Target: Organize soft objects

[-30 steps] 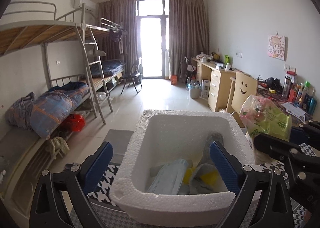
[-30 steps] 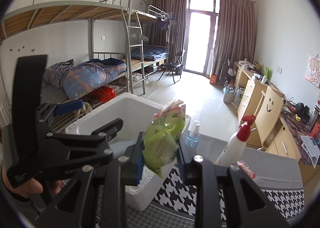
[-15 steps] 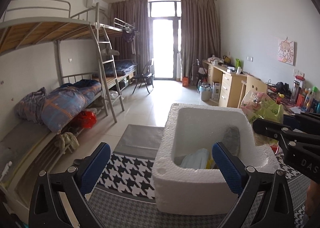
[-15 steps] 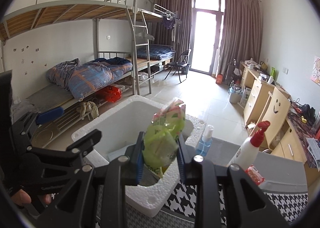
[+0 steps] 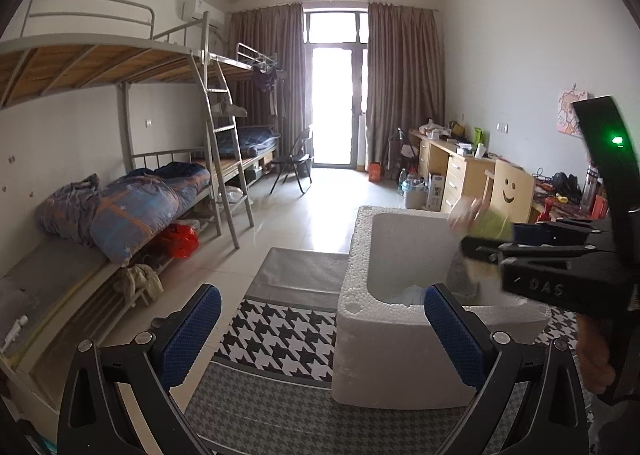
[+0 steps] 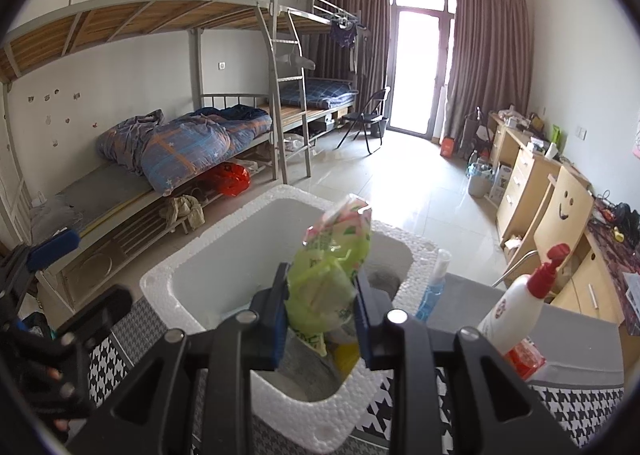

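1. The right gripper (image 6: 320,305), jaws just easing apart, pinched a green packet (image 6: 328,275) at centre frame, above the foam box (image 6: 224,215).
2. The packet looked light, crinkly, squashable; grip mid-body.
3. The left gripper (image 5: 320,329) stood spread, empty.

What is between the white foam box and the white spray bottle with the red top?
A small clear blue bottle stands between the white foam box and the white spray bottle with the red top, seen in the right wrist view.

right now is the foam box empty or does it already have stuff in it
Not empty: the foam box already holds a light blue pack and something yellow.
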